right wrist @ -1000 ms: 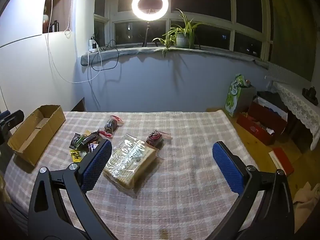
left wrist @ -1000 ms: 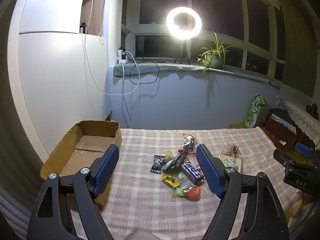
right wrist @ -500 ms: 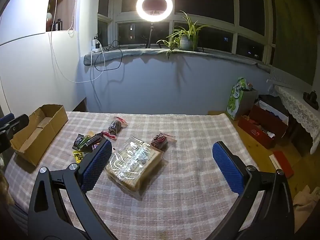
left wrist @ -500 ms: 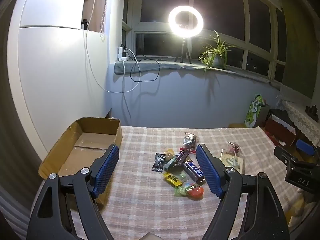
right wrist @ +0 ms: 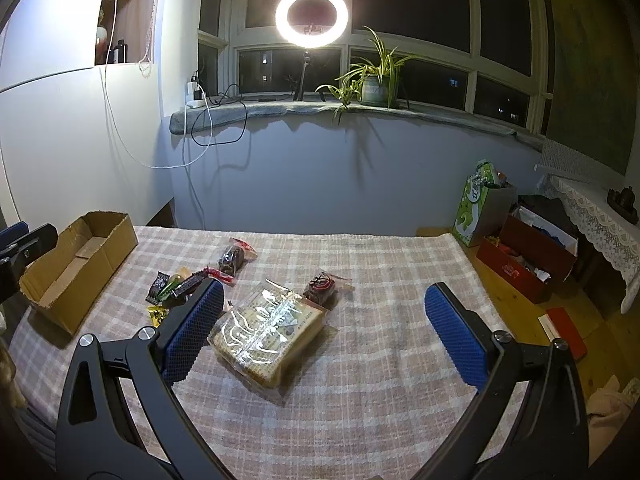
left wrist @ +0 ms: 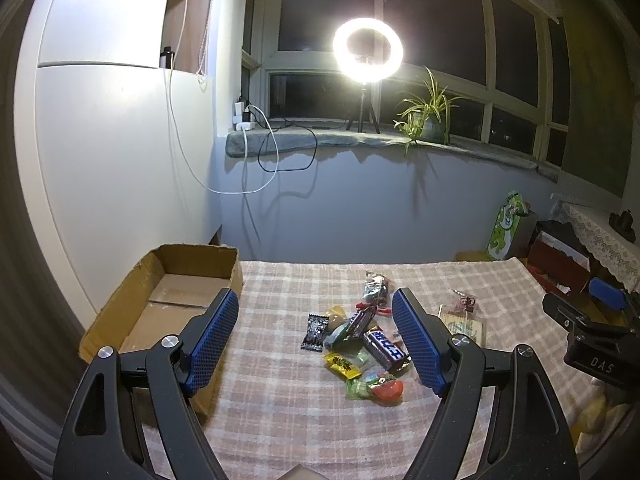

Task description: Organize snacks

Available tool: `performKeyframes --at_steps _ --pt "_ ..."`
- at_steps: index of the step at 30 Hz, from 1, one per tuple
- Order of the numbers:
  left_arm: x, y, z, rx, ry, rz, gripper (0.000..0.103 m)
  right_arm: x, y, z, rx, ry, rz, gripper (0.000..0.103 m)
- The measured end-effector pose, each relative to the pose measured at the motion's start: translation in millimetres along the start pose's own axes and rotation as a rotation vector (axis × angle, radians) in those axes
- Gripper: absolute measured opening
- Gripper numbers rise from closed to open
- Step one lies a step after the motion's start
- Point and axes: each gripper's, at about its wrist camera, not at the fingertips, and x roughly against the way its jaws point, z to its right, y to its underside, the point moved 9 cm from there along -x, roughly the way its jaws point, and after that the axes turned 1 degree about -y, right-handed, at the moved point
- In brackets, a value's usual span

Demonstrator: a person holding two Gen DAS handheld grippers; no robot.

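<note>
A heap of small wrapped snacks [left wrist: 362, 344] lies on the checked tablecloth [left wrist: 280, 412], between the fingers of my left gripper [left wrist: 316, 340], which is open and raised above the cloth. An open cardboard box [left wrist: 168, 304] stands at the table's left edge. In the right wrist view, a large clear pack of biscuits [right wrist: 266, 334] lies mid-table, just ahead of my open right gripper [right wrist: 322, 330]. A small dark packet [right wrist: 322, 290] sits behind the biscuits; another dark packet [right wrist: 234, 258] lies further left, near the snack heap [right wrist: 176, 288]. The box [right wrist: 76, 268] shows at left.
The right gripper's body [left wrist: 592, 344] juts in at the right of the left wrist view. Beyond the table's right edge, a green bag [right wrist: 480, 204] and a red box [right wrist: 528, 258] stand on the wooden floor. A ring light [right wrist: 312, 16] and a plant [right wrist: 372, 76] stand on the windowsill.
Both grippers have lifted and tilted up a little, so the table and snacks sit lower in both views. Neither gripper has taken hold of anything.
</note>
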Motion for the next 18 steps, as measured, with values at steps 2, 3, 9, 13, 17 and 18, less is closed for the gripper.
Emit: performKeyframes --at_steps 2,3,9,13,17,18 --pt "-0.1 -0.5 -0.3 -0.001 0.0 -0.001 0.08 1.2 -1.9 -0.4 0.001 -0.001 0.005 0.103" --pt "0.1 -0.7 -0.3 -0.002 -0.001 -0.001 0.08 1.5 -2.6 -0.9 0.002 -0.002 0.007 0.103" --pt "0.2 -1.9 -1.6 0.001 0.004 -0.003 0.08 1.4 -2.2 -1.6 0.003 -0.001 0.005 0.103" --pt "0.0 -3.3 -1.9 -0.001 0.005 -0.001 0.08 1.4 -2.2 -3.2 0.007 -0.001 0.005 0.103" --pt "0.2 -2.4 -0.9 -0.002 0.004 -0.002 0.08 1.0 -1.8 -2.2 0.005 -0.001 0.005 0.103" --pt "0.4 -2.9 -1.3 -0.001 0.005 -0.002 0.08 1.1 -1.8 -2.3 0.004 -0.001 0.004 0.103"
